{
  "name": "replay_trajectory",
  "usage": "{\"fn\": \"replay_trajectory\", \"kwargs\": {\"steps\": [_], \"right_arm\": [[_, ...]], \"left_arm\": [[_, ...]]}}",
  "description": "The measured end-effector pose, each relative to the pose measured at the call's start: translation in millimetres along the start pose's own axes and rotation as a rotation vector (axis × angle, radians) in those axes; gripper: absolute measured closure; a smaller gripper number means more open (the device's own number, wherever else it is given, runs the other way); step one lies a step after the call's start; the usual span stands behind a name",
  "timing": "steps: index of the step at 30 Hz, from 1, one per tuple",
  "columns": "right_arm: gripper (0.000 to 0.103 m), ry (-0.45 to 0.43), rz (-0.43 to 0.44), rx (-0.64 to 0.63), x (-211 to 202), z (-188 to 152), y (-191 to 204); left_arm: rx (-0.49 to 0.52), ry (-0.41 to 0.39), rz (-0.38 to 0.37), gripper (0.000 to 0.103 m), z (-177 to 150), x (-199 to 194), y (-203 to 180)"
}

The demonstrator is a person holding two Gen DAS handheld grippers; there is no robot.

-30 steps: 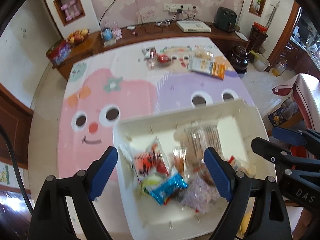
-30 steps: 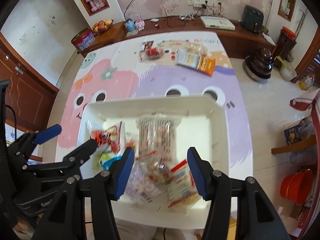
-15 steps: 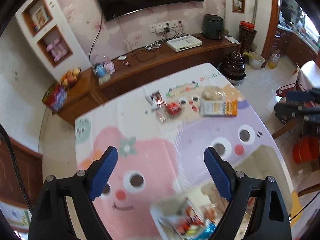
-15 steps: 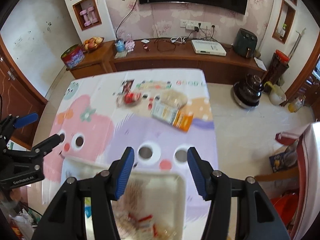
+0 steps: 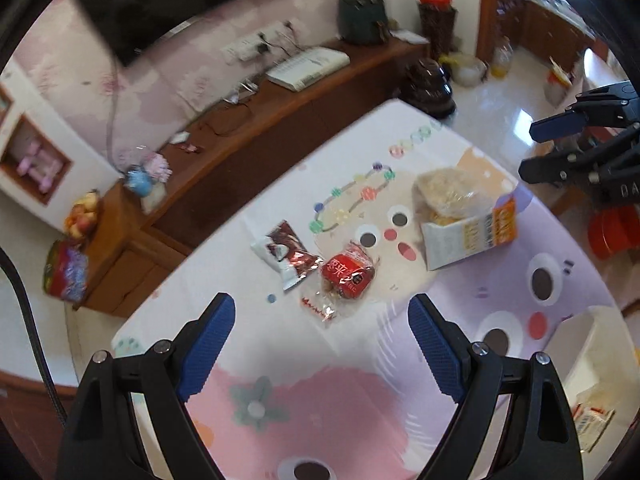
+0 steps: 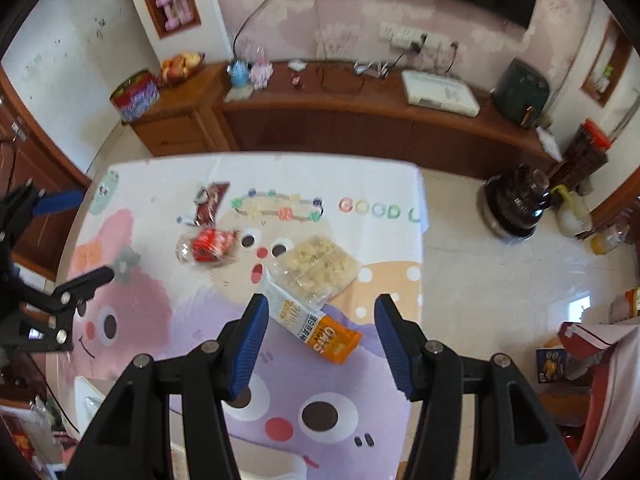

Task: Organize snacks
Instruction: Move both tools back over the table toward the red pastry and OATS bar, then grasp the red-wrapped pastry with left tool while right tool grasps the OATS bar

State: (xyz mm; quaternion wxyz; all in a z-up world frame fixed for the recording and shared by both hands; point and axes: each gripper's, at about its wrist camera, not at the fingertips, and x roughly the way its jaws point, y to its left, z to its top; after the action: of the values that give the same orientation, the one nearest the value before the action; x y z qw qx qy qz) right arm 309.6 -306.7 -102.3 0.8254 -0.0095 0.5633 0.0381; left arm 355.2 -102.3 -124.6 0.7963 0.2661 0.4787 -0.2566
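Note:
Several snacks lie on the far half of the cartoon tablecloth. A red-labelled packet in clear wrap [image 5: 347,274] [image 6: 210,244] and a brown-and-white packet [image 5: 286,254] [image 6: 208,202] lie just beyond my left gripper [image 5: 320,336], which is open and empty. A white-and-orange oats packet [image 6: 316,328] [image 5: 470,236] and a clear bag of pale snacks [image 6: 316,266] [image 5: 456,194] lie just beyond my right gripper [image 6: 318,334], also open and empty. The white tray [image 5: 576,356] with snacks shows at the near right.
A wooden sideboard [image 6: 360,120] runs behind the table with a white box, a fruit bowl and a red tin. A dark pot [image 6: 518,204] stands on the floor to the right. The table edge [image 6: 420,240] drops off at the right.
Both grippers have moved away from the tray toward the far snacks. The tray has slid out of the middle of both views. Both stay open.

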Motion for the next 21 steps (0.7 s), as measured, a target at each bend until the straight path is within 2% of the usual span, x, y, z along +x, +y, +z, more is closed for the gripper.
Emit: {"fn": "replay_trajectory", "kwargs": {"steps": [5, 9, 13, 19, 21], "right_arm": [[0.048, 0.054, 0.0, -0.094, 44, -10, 9], [0.048, 0.089, 0.007, -0.18, 70, -19, 20], [0.048, 0.111, 0.02, -0.245, 86, -27, 32], [0.048, 0.163, -0.003, -0.327, 106, -40, 49], [0.051, 0.174, -0.016, -0.355, 110, -46, 57]], "left_arm": [[0.094, 0.049, -0.065, 0.015, 4, 50, -7], [0.177, 0.08, -0.067, 0.016, 6, 75, -16], [0.242, 0.103, -0.064, 0.025, 9, 95, -24], [0.274, 0.143, -0.098, 0.038, 14, 119, -31], [0.281, 0.158, -0.11, 0.041, 13, 125, -33]]}}
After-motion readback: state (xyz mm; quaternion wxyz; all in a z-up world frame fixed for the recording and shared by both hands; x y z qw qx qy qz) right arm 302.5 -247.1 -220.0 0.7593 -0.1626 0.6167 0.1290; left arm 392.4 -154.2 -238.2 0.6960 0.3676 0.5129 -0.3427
